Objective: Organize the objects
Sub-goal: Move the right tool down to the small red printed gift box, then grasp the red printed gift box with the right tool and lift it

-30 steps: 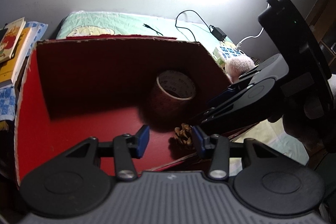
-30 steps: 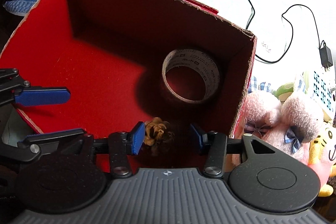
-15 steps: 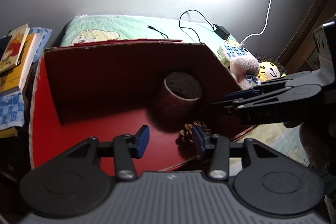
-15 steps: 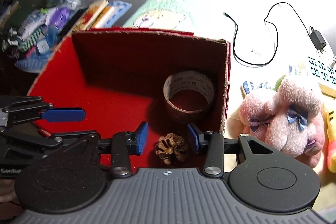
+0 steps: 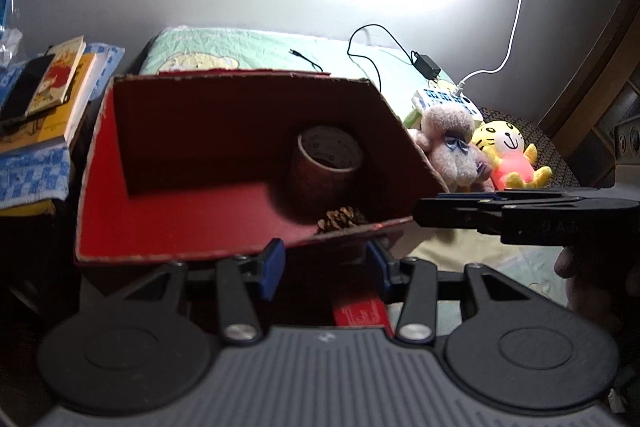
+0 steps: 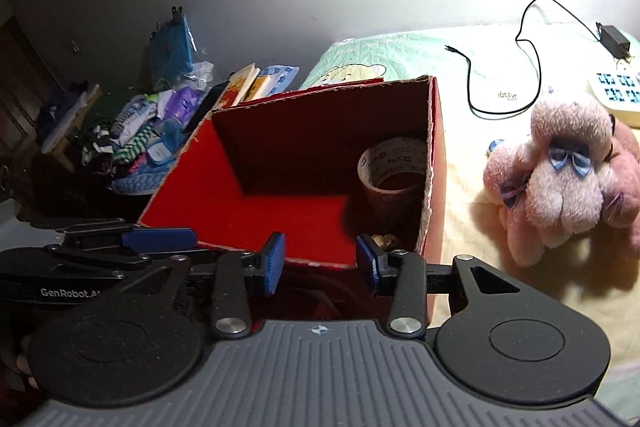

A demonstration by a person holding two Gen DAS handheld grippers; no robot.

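Now both grippers have backed out of the red box (image 6: pixel 280 211), the right gripper (image 6: pixel 320 263) and left gripper (image 5: pixel 326 267) spread wide and empty. The pine cone (image 5: pixel 340 218) lies in the box's near right corner beside the tape roll (image 6: pixel 394 167), so it looks stowed, and the plush toy (image 6: pixel 560 179) outside seems next.

White "GenRobot.A…" lettering, cut off at end, on black side of left tongs (image 6: pixel 160 247), seen from right wrist view. Faint embossed "DAS"-like chars on black body of right tongs (image 5: pixel 460 205). Print on inner core of brown tape roll (image 6: pixel 394 167): too small to read.
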